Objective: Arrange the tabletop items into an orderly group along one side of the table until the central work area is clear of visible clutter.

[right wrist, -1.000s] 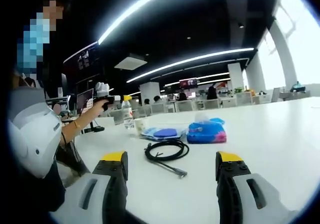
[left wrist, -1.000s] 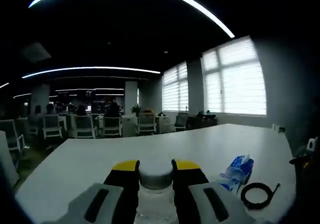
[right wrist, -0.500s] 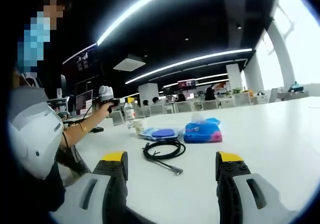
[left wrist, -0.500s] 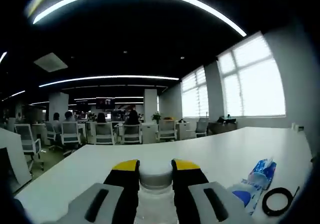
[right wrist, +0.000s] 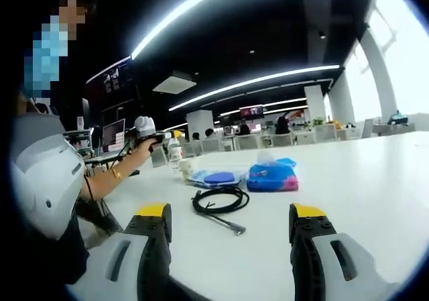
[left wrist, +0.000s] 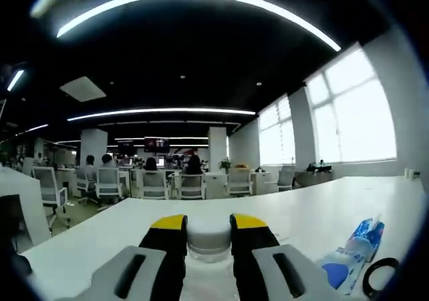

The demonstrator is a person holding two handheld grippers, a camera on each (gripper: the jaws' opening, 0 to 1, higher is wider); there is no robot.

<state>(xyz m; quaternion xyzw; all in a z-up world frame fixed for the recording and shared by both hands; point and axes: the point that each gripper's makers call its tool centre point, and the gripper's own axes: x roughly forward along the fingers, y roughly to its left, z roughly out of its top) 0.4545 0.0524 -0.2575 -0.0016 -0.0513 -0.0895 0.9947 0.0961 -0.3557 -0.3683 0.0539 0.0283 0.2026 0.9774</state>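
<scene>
Left tool (left wrist: pixel 208 228) clamps the water bottle (left wrist: pixel 208 234) above the table (right wrist: pixel 375 180), right tool (right wrist: pixel 228 222) gapes empty, while cable (right wrist: pixel 219 200) and probably tissue pack (right wrist: pixel 271 175) await grouping.

The table (right wrist: pixel 375 180) looked smooth, matt white. The bottle (left wrist: pixel 208 247) was clear plastic with a pale matt cap. The near cable (right wrist: pixel 220 200) looked like black rubbery cord, and the far-right blue packet (right wrist: pixel 271 176) like glossy crinkled plastic film.
</scene>
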